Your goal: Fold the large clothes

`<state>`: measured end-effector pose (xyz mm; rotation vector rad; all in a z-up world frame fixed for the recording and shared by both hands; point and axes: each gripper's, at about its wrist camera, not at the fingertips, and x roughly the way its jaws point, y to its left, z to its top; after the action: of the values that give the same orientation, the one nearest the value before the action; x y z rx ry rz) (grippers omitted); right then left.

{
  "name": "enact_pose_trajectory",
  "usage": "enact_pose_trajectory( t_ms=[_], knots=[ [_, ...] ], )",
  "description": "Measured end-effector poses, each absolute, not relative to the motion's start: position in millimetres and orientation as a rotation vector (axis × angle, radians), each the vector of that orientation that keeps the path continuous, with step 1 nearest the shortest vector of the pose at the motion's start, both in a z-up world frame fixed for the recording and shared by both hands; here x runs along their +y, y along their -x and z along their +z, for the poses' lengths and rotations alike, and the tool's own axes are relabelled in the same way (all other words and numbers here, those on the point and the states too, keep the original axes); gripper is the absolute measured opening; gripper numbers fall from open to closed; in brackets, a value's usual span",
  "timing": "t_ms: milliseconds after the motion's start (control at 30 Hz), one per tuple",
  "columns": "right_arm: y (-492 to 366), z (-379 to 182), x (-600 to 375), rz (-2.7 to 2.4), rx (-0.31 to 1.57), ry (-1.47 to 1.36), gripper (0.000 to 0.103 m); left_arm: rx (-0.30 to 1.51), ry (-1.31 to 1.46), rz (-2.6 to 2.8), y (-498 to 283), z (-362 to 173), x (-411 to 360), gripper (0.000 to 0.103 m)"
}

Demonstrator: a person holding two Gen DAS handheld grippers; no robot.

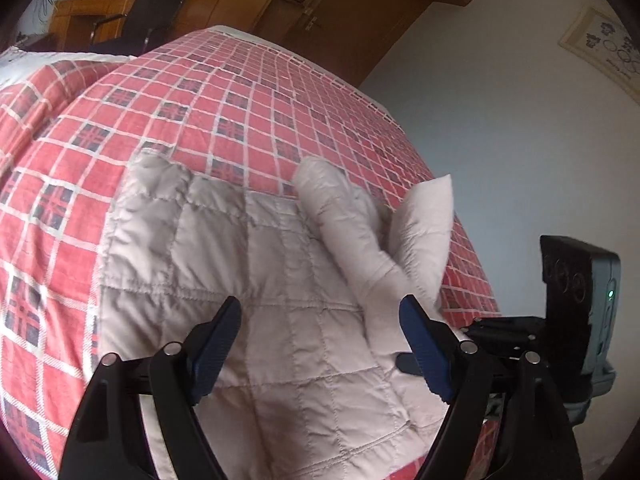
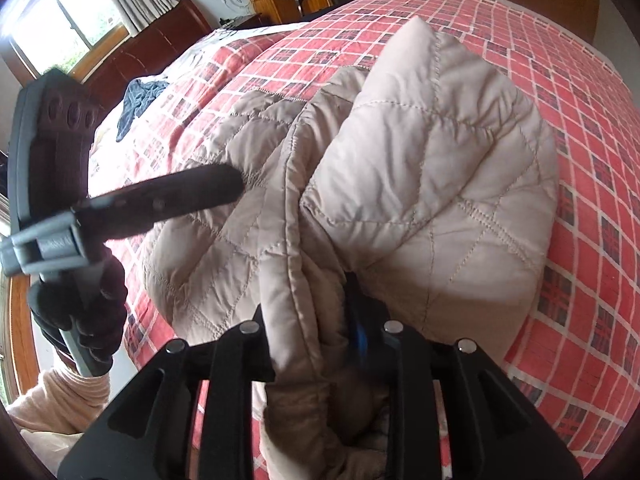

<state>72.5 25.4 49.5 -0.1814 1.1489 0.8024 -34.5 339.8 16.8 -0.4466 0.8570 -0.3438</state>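
Black arms of the left claw [image 1: 320,328] sit closest in the left wrist view, with its two blue fingers [image 1: 424,344] spread wide and nothing between them. It hovers just above the puffy beige jacket [image 1: 248,280], which lies mostly flat on the red checked bed [image 1: 240,92]. I think it is open so it can grab a new edge. One sleeve [image 1: 344,220] sticks up just ahead of the right finger. In the right wrist view, the right claw [image 2: 340,320] is pinched shut on a bunched edge of the jacket [image 2: 420,168] and lifts it off the bed [image 2: 580,200], likely to fold it over. Beside it, a gloved hand [image 2: 96,304] holds the other tool over the flat part.
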Motion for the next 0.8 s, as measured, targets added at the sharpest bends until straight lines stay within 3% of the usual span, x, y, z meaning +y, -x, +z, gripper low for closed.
enact_pose_trajectory(
  t_ms=[667, 800],
  knots=[
    [-68, 41, 15, 0.881, 1.093, 0.087, 0.033, 0.929, 0.223, -0.367, -17, 1, 263, 0.079],
    [-69, 43, 11, 0.887, 1.087, 0.074, 0.033, 0.914, 0.200, -0.365, -17, 2, 258, 0.064]
  ],
)
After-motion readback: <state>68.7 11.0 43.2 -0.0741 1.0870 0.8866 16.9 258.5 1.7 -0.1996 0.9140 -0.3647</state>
